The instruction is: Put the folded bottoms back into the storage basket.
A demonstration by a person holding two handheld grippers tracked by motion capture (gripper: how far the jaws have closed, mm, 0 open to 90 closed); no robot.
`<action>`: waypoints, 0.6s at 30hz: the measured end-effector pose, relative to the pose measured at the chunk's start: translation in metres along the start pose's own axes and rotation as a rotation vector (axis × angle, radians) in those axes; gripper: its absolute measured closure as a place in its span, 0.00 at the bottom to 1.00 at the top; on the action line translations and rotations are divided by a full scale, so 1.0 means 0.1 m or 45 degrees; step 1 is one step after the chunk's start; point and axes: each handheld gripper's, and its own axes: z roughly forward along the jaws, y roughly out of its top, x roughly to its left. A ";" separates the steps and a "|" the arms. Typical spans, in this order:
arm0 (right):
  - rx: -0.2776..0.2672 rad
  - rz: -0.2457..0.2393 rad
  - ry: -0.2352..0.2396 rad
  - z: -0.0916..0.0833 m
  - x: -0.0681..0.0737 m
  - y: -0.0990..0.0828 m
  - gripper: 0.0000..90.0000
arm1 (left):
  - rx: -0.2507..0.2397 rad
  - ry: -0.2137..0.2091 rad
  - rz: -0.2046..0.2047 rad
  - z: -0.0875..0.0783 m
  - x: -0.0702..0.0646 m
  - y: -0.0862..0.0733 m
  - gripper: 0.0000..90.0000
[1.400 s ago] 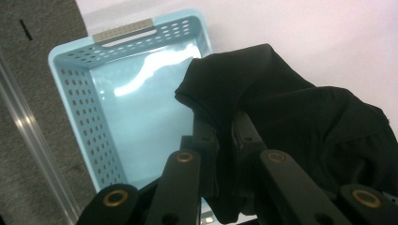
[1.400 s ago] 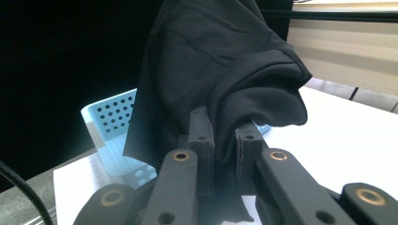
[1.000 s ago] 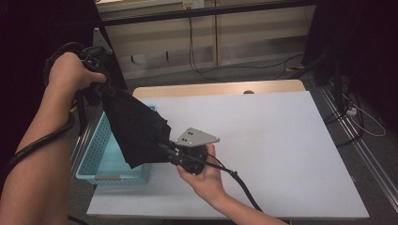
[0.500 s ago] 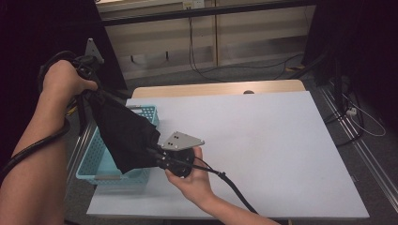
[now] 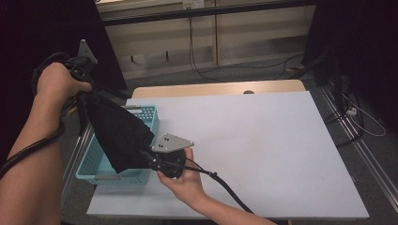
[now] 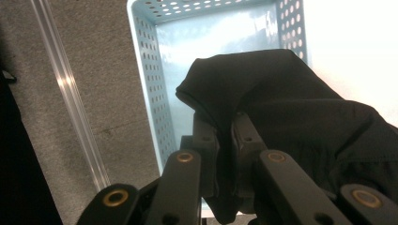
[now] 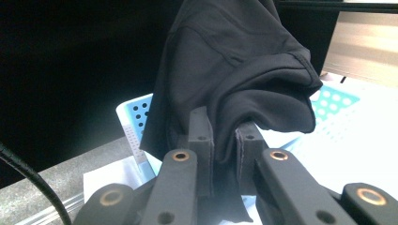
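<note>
high view: left hand-held gripper and right hand-held gripper each clamp an end of the black cloth, hung above the blue basket; lowering remains, and the white bench lies free rightward. left gripper view: jaws pinch a fold over the basket's perforated wall. right gripper view: jaws grip cloth beside the rim.

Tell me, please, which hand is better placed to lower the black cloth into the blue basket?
Probably the right gripper: it grips the black cloth low over the blue basket's rim, while the left gripper holds it high.
</note>
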 end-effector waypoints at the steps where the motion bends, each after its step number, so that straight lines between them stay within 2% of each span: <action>1: -0.002 -0.001 0.004 0.02 0.01 0.00 0.90 | -0.003 0.003 0.000 0.00 0.02 -0.01 0.93; 5: 0.002 -0.009 0.013 0.12 0.06 -0.02 0.89 | -0.030 0.015 0.013 0.03 0.09 0.00 0.93; 8: -0.009 -0.048 -0.004 0.20 0.08 -0.01 0.89 | -0.059 0.028 0.022 0.09 0.15 0.04 0.93; 9: -0.015 -0.076 -0.017 0.25 0.08 -0.01 0.87 | -0.133 0.048 0.028 0.13 0.19 0.07 0.93; 10: -0.006 -0.102 -0.019 0.35 0.07 -0.02 0.77 | -0.201 0.082 0.047 0.16 0.21 0.08 0.90; 11: 0.029 -0.097 -0.001 0.42 0.07 -0.03 0.63 | -0.248 0.132 0.060 0.22 0.24 0.09 0.84; 12: 0.076 -0.084 -0.002 0.49 0.07 -0.04 0.55 | -0.262 0.171 0.065 0.30 0.26 0.10 0.64; 13: 0.104 -0.100 -0.023 0.51 0.06 -0.05 0.52 | -0.284 0.183 0.074 0.37 0.26 0.10 0.44; 14: 0.096 -0.112 -0.041 0.50 0.05 -0.05 0.50 | -0.294 0.156 0.063 0.42 0.27 0.09 0.38; 16: 0.085 -0.074 -0.049 0.42 -0.02 -0.05 0.45 | -0.309 0.129 0.068 0.48 0.26 0.08 0.40; 18: 0.107 -0.047 -0.059 0.32 -0.11 -0.07 0.41 | -0.306 0.110 0.088 0.55 0.23 0.06 0.36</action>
